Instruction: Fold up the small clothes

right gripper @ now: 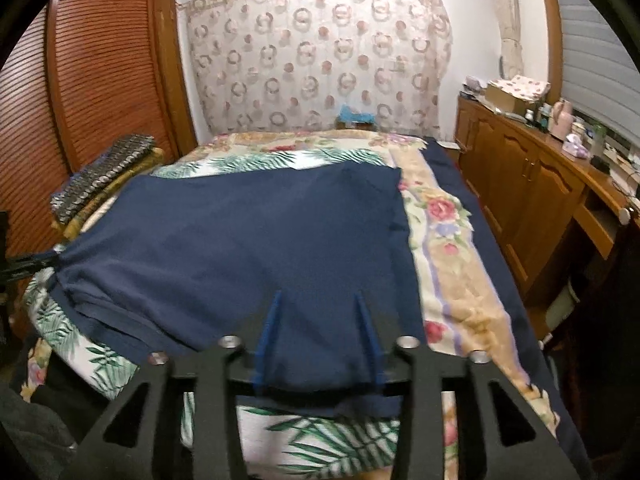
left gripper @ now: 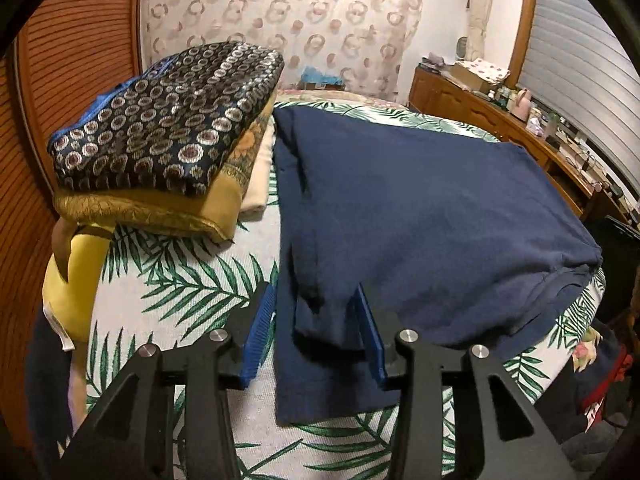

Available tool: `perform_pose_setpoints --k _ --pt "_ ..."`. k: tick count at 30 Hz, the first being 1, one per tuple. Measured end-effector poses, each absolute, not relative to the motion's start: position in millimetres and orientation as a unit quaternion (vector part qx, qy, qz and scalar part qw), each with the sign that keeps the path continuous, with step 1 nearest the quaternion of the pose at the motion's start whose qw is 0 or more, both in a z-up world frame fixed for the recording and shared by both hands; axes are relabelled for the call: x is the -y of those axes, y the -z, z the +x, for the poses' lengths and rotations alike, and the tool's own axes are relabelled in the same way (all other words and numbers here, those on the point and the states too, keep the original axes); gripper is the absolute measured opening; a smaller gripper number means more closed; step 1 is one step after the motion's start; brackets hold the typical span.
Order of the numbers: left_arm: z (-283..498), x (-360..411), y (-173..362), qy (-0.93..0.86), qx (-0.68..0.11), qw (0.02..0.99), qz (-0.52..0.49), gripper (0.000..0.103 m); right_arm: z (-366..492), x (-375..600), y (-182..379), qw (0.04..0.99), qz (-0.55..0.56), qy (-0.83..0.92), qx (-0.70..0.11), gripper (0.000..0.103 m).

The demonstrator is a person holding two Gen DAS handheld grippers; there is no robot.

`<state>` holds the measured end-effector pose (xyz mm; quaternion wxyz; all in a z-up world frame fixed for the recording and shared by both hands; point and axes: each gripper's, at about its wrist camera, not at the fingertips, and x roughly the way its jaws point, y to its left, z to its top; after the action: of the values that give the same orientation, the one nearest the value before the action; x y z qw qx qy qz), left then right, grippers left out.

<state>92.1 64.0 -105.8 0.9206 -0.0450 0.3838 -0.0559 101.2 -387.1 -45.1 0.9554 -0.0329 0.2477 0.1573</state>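
Both grippers, left (left gripper: 314, 320) and right (right gripper: 318, 330), sit open astride the navy garment's (left gripper: 420, 208) near edge, apparently not pinching it, cloth stretching far from me.

One navy garment (left gripper: 420, 216) lies spread on the bed, in the middle of both views. At the left, one stack of folded cloths holds three visible layers: one dark ring-patterned piece (left gripper: 168, 120) on top, one yellow-gold piece (left gripper: 160, 208) under it, and one cream piece (left gripper: 260, 176) on its right side. Two grippers show, one per view, the left gripper (left gripper: 314, 300) and the right gripper (right gripper: 318, 300), each with two blue fingers. One wooden cabinet (right gripper: 528, 184) runs along the right. One patterned curtain (right gripper: 320, 52) hangs at the far wall.
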Motion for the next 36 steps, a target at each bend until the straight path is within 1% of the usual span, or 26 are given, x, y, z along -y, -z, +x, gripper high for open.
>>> perform_pose_setpoints --k 1,7,11,14,26,28,30,31,34,35,36 --pt "93.6 -63.7 108.3 0.054 -0.388 0.919 -0.046 0.043 99.2 384.6 46.7 0.955 -0.036 -0.161 -0.247 0.051" --pt "96.7 -62.0 116.0 0.051 -0.398 0.915 -0.049 0.043 97.8 360.6 54.7 0.948 -0.049 -0.194 -0.247 0.051" --pt "97.3 -61.4 117.3 0.049 -0.399 0.914 -0.047 0.043 103.4 346.1 62.2 0.942 -0.062 -0.212 -0.252 0.057" --pt "97.0 -61.9 117.5 0.048 -0.398 0.915 -0.047 0.043 108.9 338.6 67.3 0.938 -0.067 -0.224 -0.257 0.058" --pt "99.9 -62.9 118.0 0.067 -0.393 0.915 -0.054 0.043 145.4 325.5 79.3 0.919 -0.088 -0.244 -0.295 0.059" --pt "100.7 -63.1 117.6 0.068 -0.393 0.916 -0.055 0.041 149.0 326.6 82.9 0.918 -0.095 -0.241 -0.299 0.059" --pt "100.9 -63.5 117.9 0.069 -0.392 0.916 -0.056 0.035 151.1 327.7 85.5 0.918 -0.096 -0.24 -0.301 0.06" --pt "100.4 -63.6 118.0 0.069 -0.391 0.916 -0.057 0.034 152.0 328.8 85.8 0.919 -0.096 -0.241 -0.297 0.06" --pt "101.9 -64.7 118.2 0.072 -0.39 0.916 -0.061 0.025 153.3 330.1 86.5 0.919 -0.095 -0.243 -0.295 0.063" --pt "102.3 -64.9 118.3 0.074 -0.391 0.915 -0.062 0.019 154.7 327.6 86.3 0.919 -0.096 -0.244 -0.294 0.064" --pt "102.6 -64.2 118.4 0.078 -0.392 0.915 -0.062 0.015 155.7 325.5 86.4 0.919 -0.098 -0.244 -0.293 0.064"
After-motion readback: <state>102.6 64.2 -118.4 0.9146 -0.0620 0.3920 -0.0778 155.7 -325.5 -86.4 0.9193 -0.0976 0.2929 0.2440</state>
